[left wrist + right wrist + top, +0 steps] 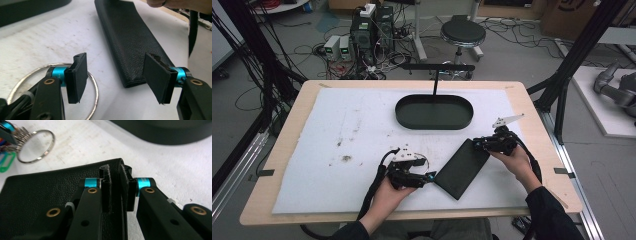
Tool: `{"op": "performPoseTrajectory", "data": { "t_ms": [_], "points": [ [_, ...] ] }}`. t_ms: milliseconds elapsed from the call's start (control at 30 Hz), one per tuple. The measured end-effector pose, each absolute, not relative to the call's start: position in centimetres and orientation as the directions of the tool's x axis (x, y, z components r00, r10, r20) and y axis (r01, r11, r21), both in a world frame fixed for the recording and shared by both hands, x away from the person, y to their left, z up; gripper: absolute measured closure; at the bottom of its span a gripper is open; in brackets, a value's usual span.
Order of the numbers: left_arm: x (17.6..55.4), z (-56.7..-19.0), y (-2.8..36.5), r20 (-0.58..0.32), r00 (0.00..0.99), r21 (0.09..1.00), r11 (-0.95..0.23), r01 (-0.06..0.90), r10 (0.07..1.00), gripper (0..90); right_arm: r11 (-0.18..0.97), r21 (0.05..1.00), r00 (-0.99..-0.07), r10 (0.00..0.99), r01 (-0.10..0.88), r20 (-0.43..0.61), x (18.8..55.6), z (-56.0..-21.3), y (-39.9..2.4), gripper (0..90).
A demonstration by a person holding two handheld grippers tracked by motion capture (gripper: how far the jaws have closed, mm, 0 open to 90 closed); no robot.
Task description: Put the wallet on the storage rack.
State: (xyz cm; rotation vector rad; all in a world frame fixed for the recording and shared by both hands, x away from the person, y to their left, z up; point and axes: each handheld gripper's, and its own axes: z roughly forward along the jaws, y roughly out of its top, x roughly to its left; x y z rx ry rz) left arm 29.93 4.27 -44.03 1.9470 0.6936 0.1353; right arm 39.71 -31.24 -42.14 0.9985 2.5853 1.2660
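- Black leather pouch (462, 168) lies flat on the white mat (342, 130), right gripper (117, 191) pinching its far corner, probably to pin it.
- Left gripper (117, 77) is spread wide beside its near end, lining up.

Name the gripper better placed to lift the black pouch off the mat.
Right. The right gripper already pinches the black pouch at its edge; the left gripper is open, short of it.

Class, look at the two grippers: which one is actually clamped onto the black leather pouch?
The right gripper: its jaws pinch the black leather pouch's far corner. The left gripper stands open at the near end.
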Motion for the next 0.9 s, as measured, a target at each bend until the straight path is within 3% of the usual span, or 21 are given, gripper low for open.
{"op": "performPoseTrajectory", "data": {
  "t_ms": [700,800,900],
  "points": [
    [30.6,-45.5,1.8,-0.289,0.84,0.759,-0.425,0.493,0.459,38.3,0.4,0.857,-0.845,0.53,0.325,0.073,36.6,-39.6,-32.2,83.8],
    [30.8,-45.6,1.8,-0.322,0.845,0.753,-0.425,0.502,0.426,50.8,0.406,0.859,-0.847,0.528,0.312,0.058,36.4,-39.5,-32.1,83.8],
    [30.7,-45.6,1.6,-0.329,0.855,0.753,-0.436,0.493,0.4,56.8,0.406,0.86,-0.848,0.527,0.31,0.057,36.4,-39.5,-32.2,83.7]
  ]
}}
